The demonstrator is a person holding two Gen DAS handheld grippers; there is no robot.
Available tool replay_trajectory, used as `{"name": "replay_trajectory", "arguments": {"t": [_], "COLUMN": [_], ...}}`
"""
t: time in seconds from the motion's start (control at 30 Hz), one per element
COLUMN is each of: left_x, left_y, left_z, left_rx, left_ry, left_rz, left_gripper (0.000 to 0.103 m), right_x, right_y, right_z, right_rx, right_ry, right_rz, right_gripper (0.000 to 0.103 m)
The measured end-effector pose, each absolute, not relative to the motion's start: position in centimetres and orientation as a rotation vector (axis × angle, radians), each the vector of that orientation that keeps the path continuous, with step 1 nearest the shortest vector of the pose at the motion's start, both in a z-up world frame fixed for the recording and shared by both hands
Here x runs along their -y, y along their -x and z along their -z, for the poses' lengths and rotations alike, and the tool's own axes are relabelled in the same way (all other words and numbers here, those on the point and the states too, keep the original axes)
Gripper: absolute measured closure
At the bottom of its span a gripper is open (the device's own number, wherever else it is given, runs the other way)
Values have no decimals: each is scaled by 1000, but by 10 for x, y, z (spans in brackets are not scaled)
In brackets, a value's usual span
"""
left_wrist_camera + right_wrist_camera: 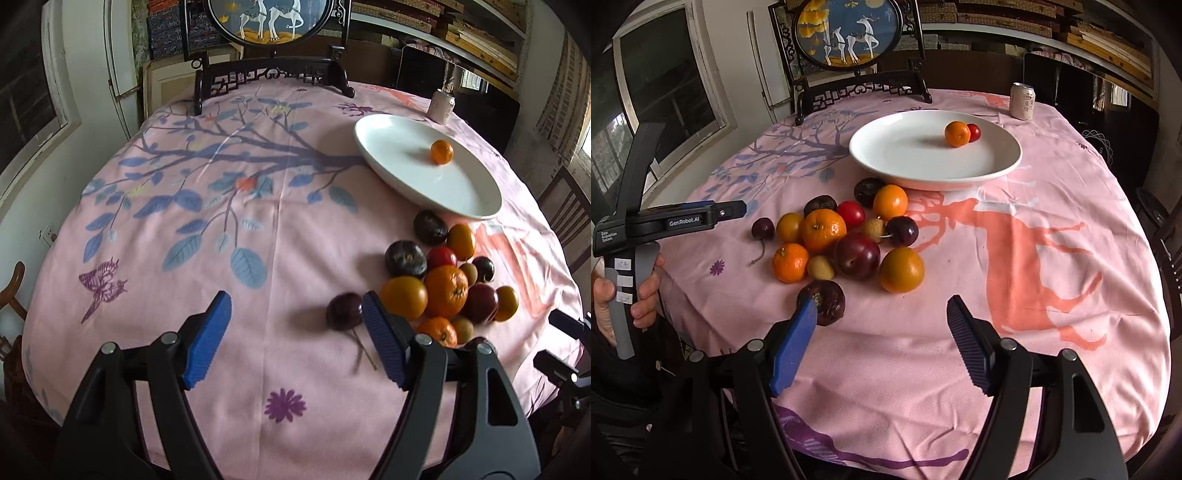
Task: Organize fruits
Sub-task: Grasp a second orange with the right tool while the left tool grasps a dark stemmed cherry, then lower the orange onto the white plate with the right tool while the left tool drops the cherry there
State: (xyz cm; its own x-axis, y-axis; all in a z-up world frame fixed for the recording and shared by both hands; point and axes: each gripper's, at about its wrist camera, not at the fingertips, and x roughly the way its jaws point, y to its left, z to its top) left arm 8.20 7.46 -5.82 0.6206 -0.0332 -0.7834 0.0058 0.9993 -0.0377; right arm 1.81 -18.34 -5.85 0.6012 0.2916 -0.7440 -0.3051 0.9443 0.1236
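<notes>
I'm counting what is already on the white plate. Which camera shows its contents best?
The right wrist view: the white plate holds a small orange with a red fruit right behind it. The left wrist view shows the plate at an angle, with only the orange visible.

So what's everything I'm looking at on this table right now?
white plate: one, far side of the table.
fruit on the plate: two, an orange mandarin touching a small red fruit.
fruit pile: about fifteen, orange, dark purple, red, tan, on the cloth before the plate.
cherry: one, dark, stemmed, at the pile's left edge.
drink can: one, pale, behind the plate.
tablecloth: pink, printed.
deer screen: one, round, far edge.
left gripper: jaws open.
right gripper: jaws open.
</notes>
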Motion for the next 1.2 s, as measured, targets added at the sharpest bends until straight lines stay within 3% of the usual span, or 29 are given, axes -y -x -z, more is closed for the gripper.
{"name": "replay_trajectory", "arguments": {"t": [0.13, 0.2, 0.23, 0.37, 0.7, 0.73, 0.87, 0.93, 1.2], "left_x": [-79, -81, -82, -78, -49, -47, -39, -39, -45], "left_y": [-71, -69, -68, -65, -88, -91, -100, -101, -86], "left_z": [64, 66, 67, 69, 88, 91, 97, 96, 76], "left_rx": [-909, -916, -920, -931, -963, -971, -967, -964, -922], "left_ry": [23, 34, 36, 38, -24, -25, -35, -16, 33], "left_rz": [21, 24, 25, 50, 55, 59, 71, 85, 116], "left_gripper": [28, 28, 28, 28, 28, 29, 62, 73, 73], "right_x": [178, 178, 177, 180, 192, 194, 200, 201, 206], "right_y": [-30, -42, -49, -72, -30, -25, -16, -15, -13], "right_z": [67, 75, 80, 101, 75, 73, 70, 69, 69], "right_rx": [-829, -852, -872, -931, -877, -875, -865, -859, -848], "right_ry": [68, 58, 57, 5, -30, -34, -54, -64, -102], "right_rz": [-311, -324, -320, -343, -313, -316, -316, -316, -326], "right_gripper": [31, 40, 54, 65, 67, 67, 67, 67, 67]}}
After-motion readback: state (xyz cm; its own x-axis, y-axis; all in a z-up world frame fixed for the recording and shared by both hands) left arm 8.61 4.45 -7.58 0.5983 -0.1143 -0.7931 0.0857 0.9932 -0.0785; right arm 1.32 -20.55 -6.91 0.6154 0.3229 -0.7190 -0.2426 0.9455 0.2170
